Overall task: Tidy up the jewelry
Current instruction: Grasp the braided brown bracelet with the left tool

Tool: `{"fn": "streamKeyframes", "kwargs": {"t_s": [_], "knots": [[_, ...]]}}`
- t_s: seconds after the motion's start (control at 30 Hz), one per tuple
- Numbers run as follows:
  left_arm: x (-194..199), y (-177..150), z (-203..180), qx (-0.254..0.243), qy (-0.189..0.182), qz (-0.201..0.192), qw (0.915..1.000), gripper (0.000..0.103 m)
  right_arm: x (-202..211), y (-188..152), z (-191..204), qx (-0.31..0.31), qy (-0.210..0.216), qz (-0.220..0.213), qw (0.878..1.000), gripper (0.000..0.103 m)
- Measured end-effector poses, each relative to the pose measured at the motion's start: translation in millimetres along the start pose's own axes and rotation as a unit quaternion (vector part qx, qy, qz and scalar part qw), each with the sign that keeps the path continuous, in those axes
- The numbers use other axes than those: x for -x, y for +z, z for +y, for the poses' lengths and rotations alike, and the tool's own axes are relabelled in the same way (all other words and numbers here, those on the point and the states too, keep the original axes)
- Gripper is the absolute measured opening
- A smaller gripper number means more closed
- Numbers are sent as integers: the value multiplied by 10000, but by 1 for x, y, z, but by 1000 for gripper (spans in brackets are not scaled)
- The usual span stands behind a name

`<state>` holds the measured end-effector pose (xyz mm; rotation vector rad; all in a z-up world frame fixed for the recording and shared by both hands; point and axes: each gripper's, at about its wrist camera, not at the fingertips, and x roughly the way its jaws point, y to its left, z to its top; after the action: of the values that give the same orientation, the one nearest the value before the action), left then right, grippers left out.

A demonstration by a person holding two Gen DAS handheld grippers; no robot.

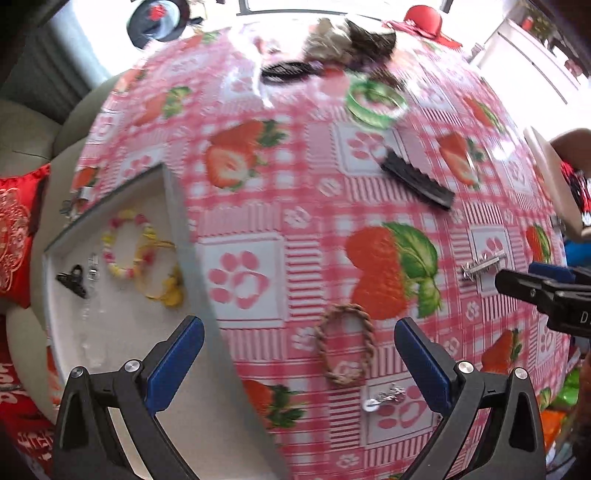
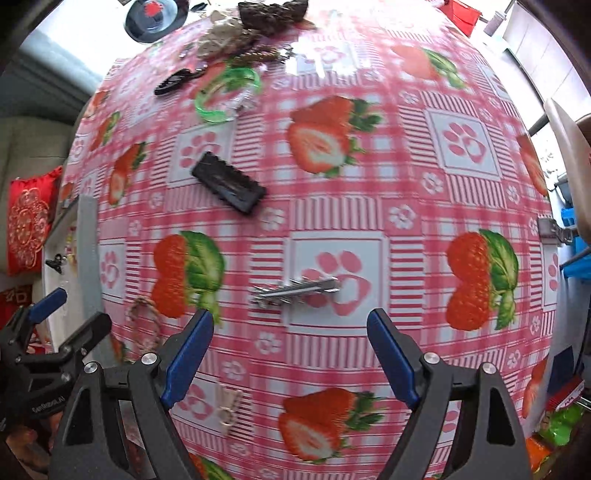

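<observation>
Pink and white cloth with strawberries covers the table (image 1: 258, 206). Both grippers hang over the table's near edge with nothing in them.

The left gripper (image 1: 299, 354) has its blue fingers wide apart. A brown rope bracelet (image 1: 345, 343) lies on the cloth between them, and a small silver charm (image 1: 384, 397) lies just beside it, nearer the edge. At the table's left edge sits a white tray (image 1: 110, 343) with a grey rim. Inside it are a bead bracelet (image 1: 127, 245), a yellow string piece (image 1: 166, 284), a little black clip (image 1: 74, 280) and a small clear clip (image 1: 92, 267).

The right gripper (image 2: 290, 350) also has its fingers wide apart. A silver hair clip (image 2: 295, 291) lies on the cloth just ahead of them, on a pink paw print. A black comb clip (image 2: 229, 182) lies near the middle of the table, well apart from the silver one. A green bangle (image 2: 227, 94) and a black hair clip (image 2: 173, 83) lie toward the far edge, near a blurry heap of other pieces (image 2: 258, 22) that I cannot make out. A small pale piece with a ring (image 2: 227, 408) lies near the right gripper's left finger.
</observation>
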<state>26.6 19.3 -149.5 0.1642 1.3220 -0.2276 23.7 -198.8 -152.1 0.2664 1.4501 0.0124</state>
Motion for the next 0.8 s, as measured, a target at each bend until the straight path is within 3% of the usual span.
{"fn": "streamKeyframes", "kwargs": {"t_s": [0.17,0.27,0.5,0.8], "knots": [[-19,-1,-15,-66,33,280,9996,103,-3,-3,-4,271,-145,9,9995,87],[-26,-1,-18,-25,62,367,9993,103,-6,-4,3,882,-262,-64,9957,87],[-46,-1,-23,131,169,659,9976,103,-18,-5,26,2657,-570,-139,9623,83],[-54,-2,-22,423,74,708,9966,103,-40,5,33,3391,-500,-23,9394,72]]}}
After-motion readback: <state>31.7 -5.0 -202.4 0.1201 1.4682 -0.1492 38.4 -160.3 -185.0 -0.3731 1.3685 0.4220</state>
